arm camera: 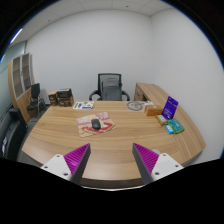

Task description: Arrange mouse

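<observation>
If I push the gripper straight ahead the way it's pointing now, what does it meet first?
Probably the bare wooden table, with nothing between the open gripper and the far edge on its centre line. The mouse on its mat lies slightly left of that line. Depth is hard to judge here.

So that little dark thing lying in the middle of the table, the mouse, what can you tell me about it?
The mouse is small, dark and rounded, probably plastic. It lies flat on a pinkish mat near the middle of the wooden table, with only the mat touching it. No cable is discernible. It sits well beyond the gripper, whose fingers are open and hold nothing. A black office chair stands behind the table, past the mouse.
</observation>
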A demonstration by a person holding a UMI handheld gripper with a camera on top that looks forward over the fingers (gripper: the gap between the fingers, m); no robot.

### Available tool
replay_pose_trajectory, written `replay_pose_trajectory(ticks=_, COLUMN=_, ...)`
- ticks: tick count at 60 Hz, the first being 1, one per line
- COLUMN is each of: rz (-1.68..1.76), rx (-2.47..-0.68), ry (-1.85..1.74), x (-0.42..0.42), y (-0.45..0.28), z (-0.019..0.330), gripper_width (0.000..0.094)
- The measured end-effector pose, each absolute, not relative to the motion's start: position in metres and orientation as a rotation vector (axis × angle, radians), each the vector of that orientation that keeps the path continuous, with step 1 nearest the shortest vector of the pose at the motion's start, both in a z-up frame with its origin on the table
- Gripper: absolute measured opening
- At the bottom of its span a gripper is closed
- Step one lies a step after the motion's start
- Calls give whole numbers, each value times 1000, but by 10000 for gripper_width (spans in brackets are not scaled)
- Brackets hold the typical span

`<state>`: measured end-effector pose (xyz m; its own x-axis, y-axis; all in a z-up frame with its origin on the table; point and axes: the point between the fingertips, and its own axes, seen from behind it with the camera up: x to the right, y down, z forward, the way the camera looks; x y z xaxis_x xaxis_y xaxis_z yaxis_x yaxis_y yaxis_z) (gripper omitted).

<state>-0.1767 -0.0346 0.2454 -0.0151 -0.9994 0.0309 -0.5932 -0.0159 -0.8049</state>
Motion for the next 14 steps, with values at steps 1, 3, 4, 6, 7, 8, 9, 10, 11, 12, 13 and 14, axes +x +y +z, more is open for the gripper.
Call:
replay_pose_trajectory(ticks=1, rz=-875, rx=-1668, ry=1672, x=-179, y=-34, z=245, gripper_width=873)
replay_pose_trajectory(ticks=3, rz=-878, rx=-1667, ry=1676, x=-182, y=-34, z=245, gripper_width=872)
replay_pose_trajectory(ticks=4, rz=-881, rx=-1667, ry=1678, x=-184, y=-34, z=245, gripper_width=870)
replay_pose_trajectory(ticks=6, rz=-885, rx=-1668, ry=1682, x=-187, y=-36, z=244, gripper_width=866)
replay_pose_trajectory(ticks=7, rz=-886, rx=-1669, ry=1685, x=-188, y=-36, z=244, gripper_width=867)
replay_pose_trajectory(ticks=8, rz=-885, rx=-1668, ry=1688, x=-190, y=-35, z=244, gripper_width=866)
replay_pose_trajectory(ticks=9, rz=-884, rx=-1667, ry=1690, x=-191, y=-35, z=244, gripper_width=865)
replay_pose_trajectory(ticks=10, rz=-884, rx=-1666, ry=1692, x=-192, y=-34, z=244, gripper_width=867)
replay_pose_trajectory(ticks=11, rz=-883, rx=-1666, ry=1694, x=-193, y=-33, z=244, gripper_width=867)
replay_pose_trajectory(ticks=12, rz=-882, rx=-1667, ry=1695, x=-195, y=-33, z=245, gripper_width=866)
replay_pose_trajectory(ticks=13, rz=-881, rx=-1667, ry=1696, x=-196, y=-32, z=244, gripper_width=866)
replay_pose_trajectory(ticks=14, rz=-878, rx=-1666, ry=1697, x=-197, y=-32, z=244, gripper_width=867)
